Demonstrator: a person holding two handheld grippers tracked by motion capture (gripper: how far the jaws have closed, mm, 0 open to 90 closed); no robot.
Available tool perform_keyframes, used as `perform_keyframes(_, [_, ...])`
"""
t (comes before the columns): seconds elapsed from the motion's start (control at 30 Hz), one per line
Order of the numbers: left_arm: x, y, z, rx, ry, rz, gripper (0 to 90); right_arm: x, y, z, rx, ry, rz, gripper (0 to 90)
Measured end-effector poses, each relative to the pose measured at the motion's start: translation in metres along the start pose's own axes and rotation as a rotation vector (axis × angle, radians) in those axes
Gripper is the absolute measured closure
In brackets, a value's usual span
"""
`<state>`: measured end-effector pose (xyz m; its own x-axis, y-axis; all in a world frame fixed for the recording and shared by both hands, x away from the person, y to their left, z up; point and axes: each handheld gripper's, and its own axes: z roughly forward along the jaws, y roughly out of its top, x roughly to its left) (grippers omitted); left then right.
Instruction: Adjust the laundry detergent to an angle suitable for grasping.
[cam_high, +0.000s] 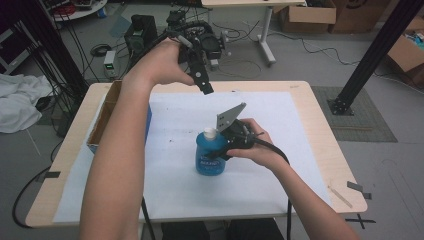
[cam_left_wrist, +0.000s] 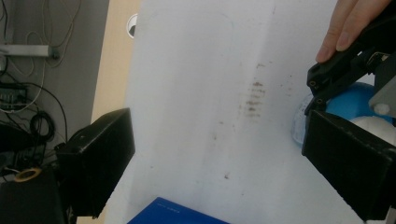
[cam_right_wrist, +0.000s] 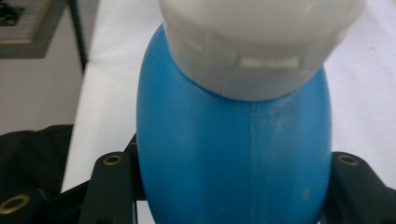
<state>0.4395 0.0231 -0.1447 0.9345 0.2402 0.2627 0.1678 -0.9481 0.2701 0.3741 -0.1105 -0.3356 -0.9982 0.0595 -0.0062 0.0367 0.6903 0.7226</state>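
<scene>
The blue bottle (cam_high: 211, 155) stands upright, pinched in the right gripper (cam_high: 226, 147); the left gripper (cam_high: 206, 89), jaws spread, hangs behind and above its white cap (cam_high: 210, 133).

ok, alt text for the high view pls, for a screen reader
The right gripper clamps a blue bottle with a white cap, upright on a white sheet on the table. The left gripper is raised above it, empty.

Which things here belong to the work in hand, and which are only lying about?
In the job: blue bottle with white cap, clamped by the right hand-held gripper; left hand-held gripper, open above the table.

Lying about: cardboard box, blue box.
</scene>
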Motion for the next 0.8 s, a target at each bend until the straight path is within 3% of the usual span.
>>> perform_keyframes(0.2, [0.000, -0.001, 0.000, 0.003, 0.000, 0.000, 10.1, 0.001, 0.001, 0.005, 0.000, 0.067, -0.038, 43.0])
perform_keyframes(0.8, [0.000, -0.001, 0.005, 0.007, -0.004, -0.002, 10.1, 0.004, 0.000, 0.012, 0.021, 0.072, -0.077, 42.1])
